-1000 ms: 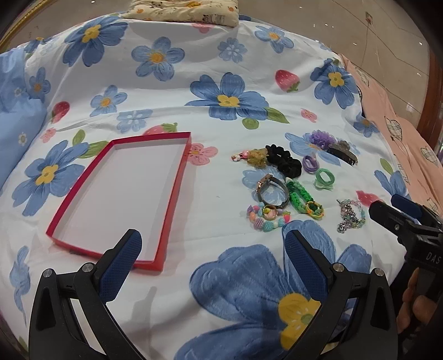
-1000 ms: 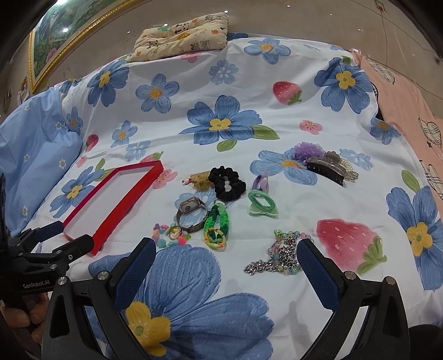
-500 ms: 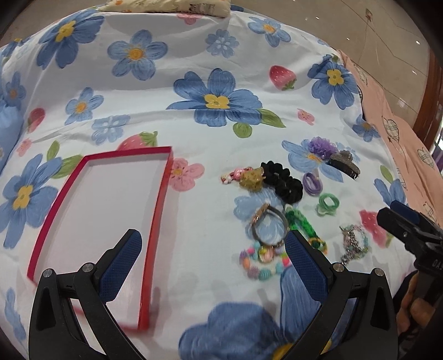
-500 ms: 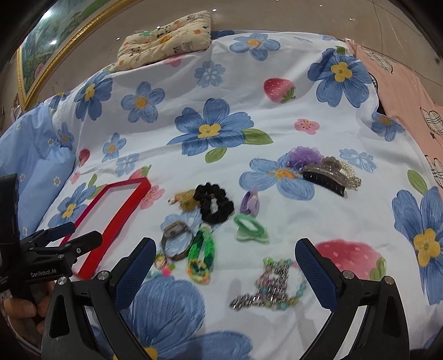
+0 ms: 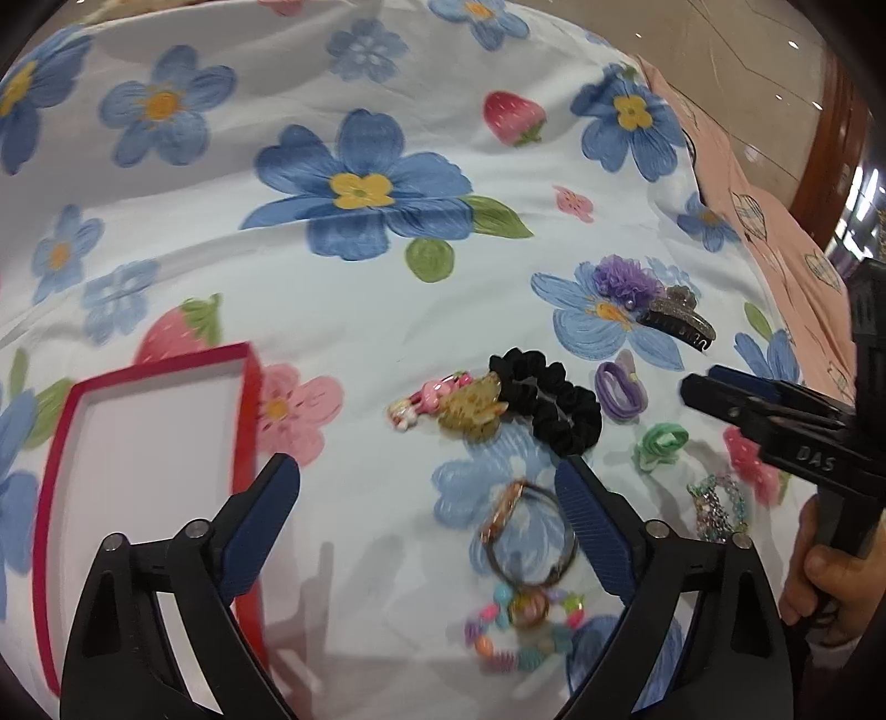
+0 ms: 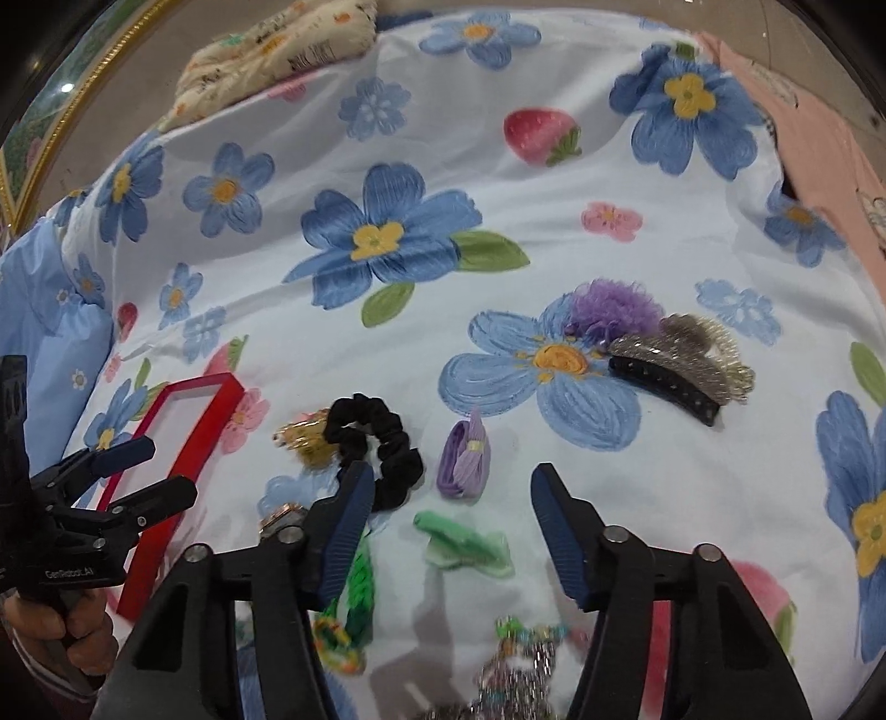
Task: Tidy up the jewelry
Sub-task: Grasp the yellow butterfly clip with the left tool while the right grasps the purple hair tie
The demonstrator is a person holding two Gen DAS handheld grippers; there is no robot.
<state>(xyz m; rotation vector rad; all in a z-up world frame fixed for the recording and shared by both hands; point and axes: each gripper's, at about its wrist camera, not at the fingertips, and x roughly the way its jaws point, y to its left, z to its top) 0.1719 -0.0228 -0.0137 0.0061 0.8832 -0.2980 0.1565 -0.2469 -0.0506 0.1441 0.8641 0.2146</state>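
one floral bedsheet (image 6: 421, 310), tiled floor (image 5: 736, 50) beyond

The chain bracelet (image 6: 515, 664) is blurred, cut off by the bottom edge.

the left gripper (image 5: 426, 487) points steeply downward, its two blue-padded fingers (image 5: 260, 531) spread wide and closing slightly, with nothing pressed between the pads. the right gripper (image 6: 446, 509) also tilts downward; its jaws are closing, about half apart, and the pads grip nothing. in the right wrist view a hand (image 6: 61, 631) wraps the left tool's handle at the lower left. in the left wrist view a hand (image 5: 819, 565) grips the right tool's handle at the right edge.
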